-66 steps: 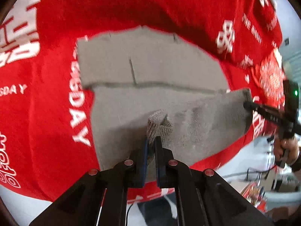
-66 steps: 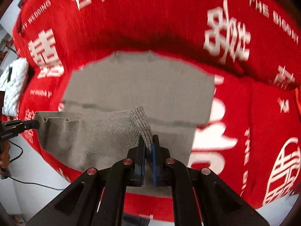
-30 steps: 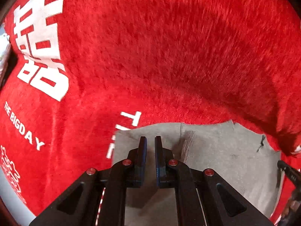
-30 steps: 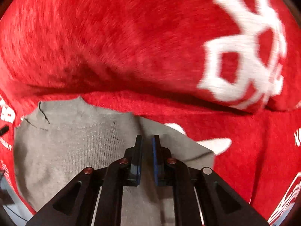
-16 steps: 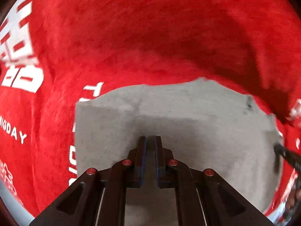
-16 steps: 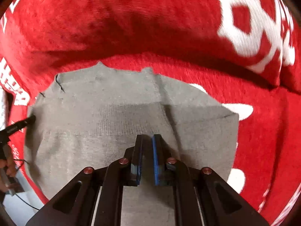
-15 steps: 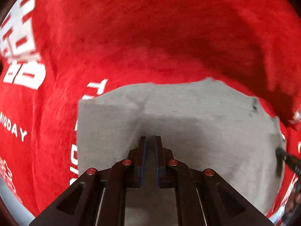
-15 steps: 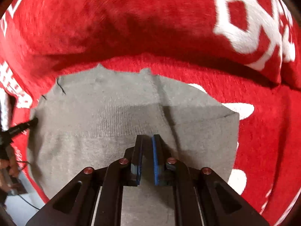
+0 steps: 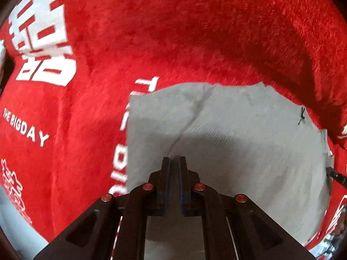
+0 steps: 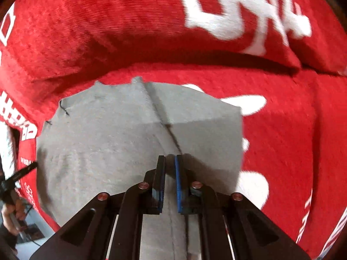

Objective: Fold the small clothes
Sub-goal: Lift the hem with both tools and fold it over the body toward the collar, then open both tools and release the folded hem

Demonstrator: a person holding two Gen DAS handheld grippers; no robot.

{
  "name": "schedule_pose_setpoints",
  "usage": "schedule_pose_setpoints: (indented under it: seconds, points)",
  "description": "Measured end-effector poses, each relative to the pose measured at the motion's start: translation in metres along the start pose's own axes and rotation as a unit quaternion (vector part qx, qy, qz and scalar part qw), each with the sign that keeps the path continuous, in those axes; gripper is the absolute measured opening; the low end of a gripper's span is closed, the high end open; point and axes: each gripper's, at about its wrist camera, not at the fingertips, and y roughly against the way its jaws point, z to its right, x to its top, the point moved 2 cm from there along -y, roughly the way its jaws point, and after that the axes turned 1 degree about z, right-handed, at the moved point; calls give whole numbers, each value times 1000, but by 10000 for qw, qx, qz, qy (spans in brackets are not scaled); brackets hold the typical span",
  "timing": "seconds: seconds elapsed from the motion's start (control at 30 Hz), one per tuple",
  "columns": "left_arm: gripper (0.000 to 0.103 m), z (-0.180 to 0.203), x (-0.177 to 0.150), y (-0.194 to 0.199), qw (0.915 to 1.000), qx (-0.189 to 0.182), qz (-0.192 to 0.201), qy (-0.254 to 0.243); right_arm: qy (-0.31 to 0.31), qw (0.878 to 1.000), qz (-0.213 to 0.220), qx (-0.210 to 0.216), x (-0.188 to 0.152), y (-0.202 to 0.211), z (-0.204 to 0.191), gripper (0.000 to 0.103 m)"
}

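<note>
A grey knit garment [image 9: 249, 130] lies folded flat on a red blanket [image 9: 151, 32]. My left gripper [image 9: 172, 158] stands shut over its left half, tips down at the cloth, and I see nothing pinched between them. A crease runs from the far edge down to the tips. In the right wrist view the same garment [image 10: 108, 140] fills the middle, and my right gripper [image 10: 170, 157] is shut above its right half where a seam line ends. The other gripper's tip shows at each view's edge, the right gripper [image 9: 335, 175] and the left gripper [image 10: 23, 171].
The red blanket [image 10: 108, 32] carries large white characters and rises in a thick roll just beyond the garment. Pale floor [image 9: 6, 205] shows past its near left edge. A person's hand [image 10: 10, 212] holds the left tool at the lower left.
Both grippers carried the garment's near edge over to the far edge, then came back toward me over the folded cloth. More grey cloth now lies ahead of the tips.
</note>
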Motion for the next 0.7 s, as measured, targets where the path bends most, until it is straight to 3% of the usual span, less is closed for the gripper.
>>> schedule_pose_setpoints:
  seconds: [0.2,0.4,0.53,0.57,0.6,0.63,0.67,0.7]
  points:
    - [9,-26,-23,20,9999,-44,-75,-81,-587,9982,96,-18,-29,32,15,12]
    - [9,-37,-44,28,9984,-362,-272,-334,-1060,9915,-164,737,-82,41,-16,12]
    - [9,-33,-63,24,9958,-507,-476,-603,-1933,9721,-620,1172,-135,33,-18,13]
    - [9,-33,-69,23,9951,-513,-524,-661,-2220,9656,-671,1179,-148,31,-14,21]
    - [9,-34,-75,21,9943,-555,-588,-689,-2440,9606,-670,1146,-156,29,-9,40]
    - [9,-34,-79,21,9939,-593,-634,-687,-2708,9544,-619,1094,-163,31,0,51]
    - [9,-35,-83,20,9933,-646,-675,-680,-3064,9445,-482,1085,-170,32,11,59]
    - [9,-36,-85,19,9929,-687,-694,-679,-3218,9393,-418,1113,-169,25,10,59]
